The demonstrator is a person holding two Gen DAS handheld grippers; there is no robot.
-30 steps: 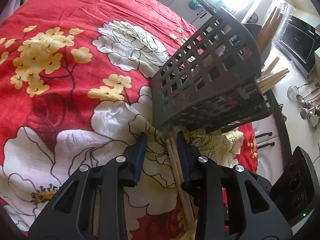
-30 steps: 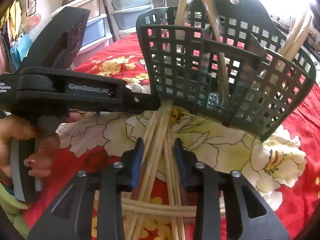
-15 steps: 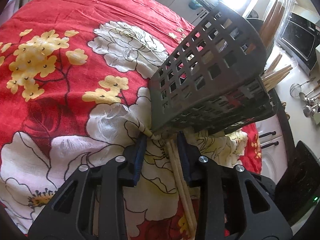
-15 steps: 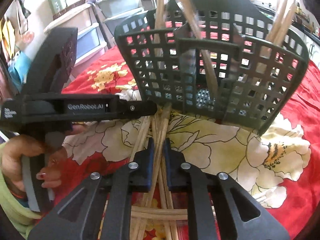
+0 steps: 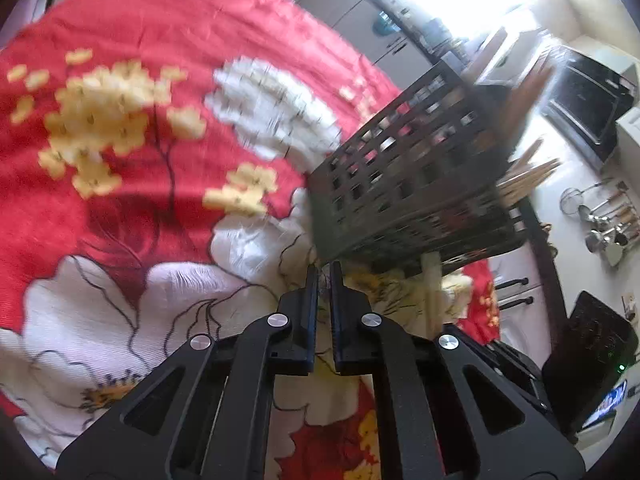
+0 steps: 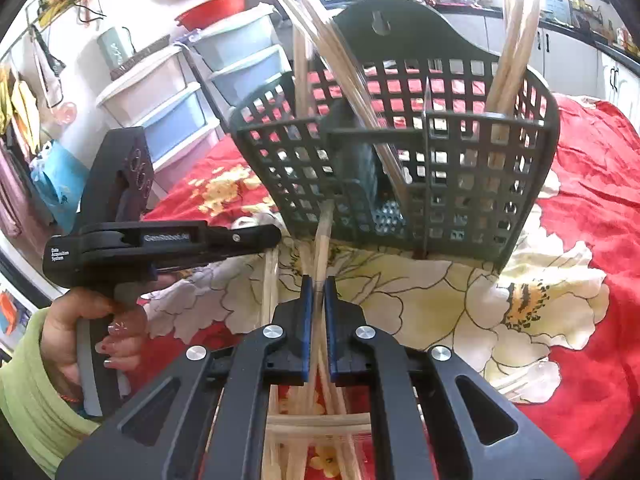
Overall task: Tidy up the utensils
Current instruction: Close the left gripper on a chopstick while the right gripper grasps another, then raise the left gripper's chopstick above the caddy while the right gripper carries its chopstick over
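A red floral cloth (image 5: 168, 92) covers the near surface. Far left stand plastic drawer units (image 6: 160, 108) against a white wall — a red basin (image 6: 212, 10) on top. To the right, strong daylight floods a white counter (image 5: 568, 184) and dark oven (image 5: 584, 100).

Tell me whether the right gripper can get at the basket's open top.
Probably yes: the basket stands just ahead of the right gripper, which holds a chopstick; its top is open, with nothing between them.

A home kitchen: ladles (image 5: 608, 220) hang on the wall by a countertop oven (image 5: 588, 100), plastic storage drawers (image 6: 160, 108) stand stacked, and a red floral cloth (image 5: 140, 140) covers the table.
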